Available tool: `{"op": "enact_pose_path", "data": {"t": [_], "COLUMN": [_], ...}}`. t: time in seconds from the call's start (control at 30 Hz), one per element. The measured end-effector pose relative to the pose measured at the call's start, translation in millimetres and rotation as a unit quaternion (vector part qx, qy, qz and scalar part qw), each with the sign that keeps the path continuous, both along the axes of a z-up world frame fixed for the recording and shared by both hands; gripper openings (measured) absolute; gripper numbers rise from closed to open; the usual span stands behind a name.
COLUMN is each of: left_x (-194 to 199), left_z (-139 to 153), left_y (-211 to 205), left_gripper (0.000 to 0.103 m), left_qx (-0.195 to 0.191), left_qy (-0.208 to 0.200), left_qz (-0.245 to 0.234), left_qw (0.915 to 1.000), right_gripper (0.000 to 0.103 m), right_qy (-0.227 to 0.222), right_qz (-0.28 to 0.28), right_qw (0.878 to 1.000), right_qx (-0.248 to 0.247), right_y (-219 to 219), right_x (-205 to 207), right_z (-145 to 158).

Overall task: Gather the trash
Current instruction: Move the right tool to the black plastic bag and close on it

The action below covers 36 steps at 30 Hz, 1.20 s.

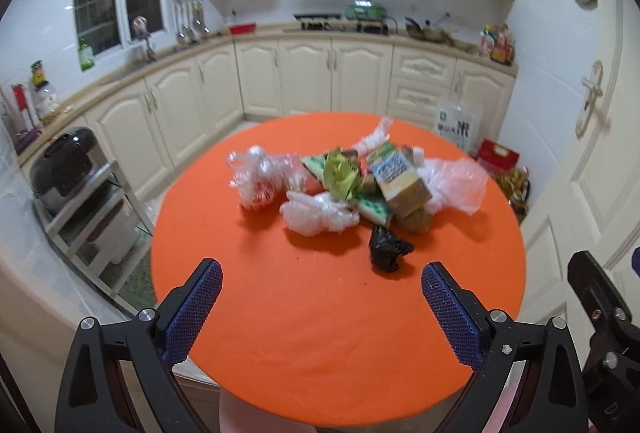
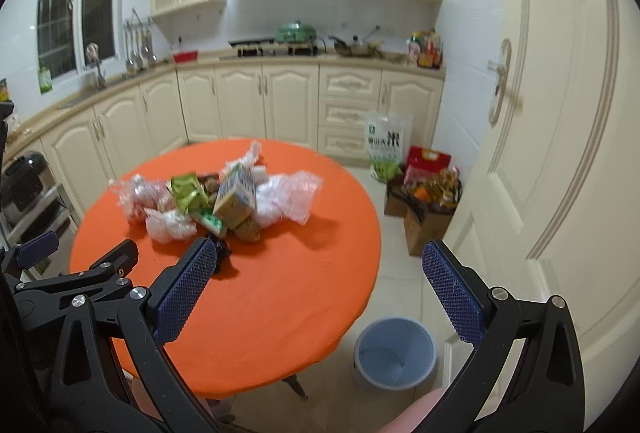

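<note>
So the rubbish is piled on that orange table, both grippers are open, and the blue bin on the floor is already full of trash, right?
Not quite. The blue bin is empty: the right wrist view looks straight into it and shows only its bare inside. The rest holds: the rubbish is piled on the orange table, and the left gripper and right gripper are both open.
</note>
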<state>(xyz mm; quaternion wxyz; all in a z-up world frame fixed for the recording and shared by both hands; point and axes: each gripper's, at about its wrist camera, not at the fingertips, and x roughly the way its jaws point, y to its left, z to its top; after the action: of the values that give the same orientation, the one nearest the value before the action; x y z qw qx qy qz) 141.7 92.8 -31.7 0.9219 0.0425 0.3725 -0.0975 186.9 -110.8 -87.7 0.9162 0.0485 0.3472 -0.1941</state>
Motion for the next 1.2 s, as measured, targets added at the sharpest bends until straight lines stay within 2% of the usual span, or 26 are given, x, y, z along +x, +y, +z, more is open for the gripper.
{"op": "enact_pose_path", "data": {"t": [0.27,0.53,0.73,0.87,1.07,1.2], "left_x": [34,56,75,96,120,129], "left_z": [-26,-49,-56,-67,-74,-76], "left_y": [32,53,75,76,87,94], "left_gripper": [0.096,0.096,0.096,0.096,0.097,0.097], "left_qx": [0.011,0.031,0.028,0.035,0.033,0.027], "left_qy": [0.052,0.089,0.102,0.104,0.105,0.109], "left_qz": [-0.024,-0.017,0.002,0.009,0.005,0.006], "left_qw": [0.9983,0.9954,0.9943,0.9940,0.9938,0.9937], "right_gripper": [0.103,0.103,0.103,0.103,0.103,0.092], "right_qy": [0.063,0.112,0.126,0.131,0.143,0.159], "right_qz": [-0.018,-0.011,0.013,0.026,0.042,0.042], "right_qw": [0.998,0.993,0.990,0.989,0.984,0.982], "right_qx": [0.015,0.037,0.053,0.062,0.099,0.097], "right_y": [17,28,40,46,45,45], "right_x": [26,50,74,93,128,147], "right_z": [-46,-78,-90,-95,-113,-126]}}
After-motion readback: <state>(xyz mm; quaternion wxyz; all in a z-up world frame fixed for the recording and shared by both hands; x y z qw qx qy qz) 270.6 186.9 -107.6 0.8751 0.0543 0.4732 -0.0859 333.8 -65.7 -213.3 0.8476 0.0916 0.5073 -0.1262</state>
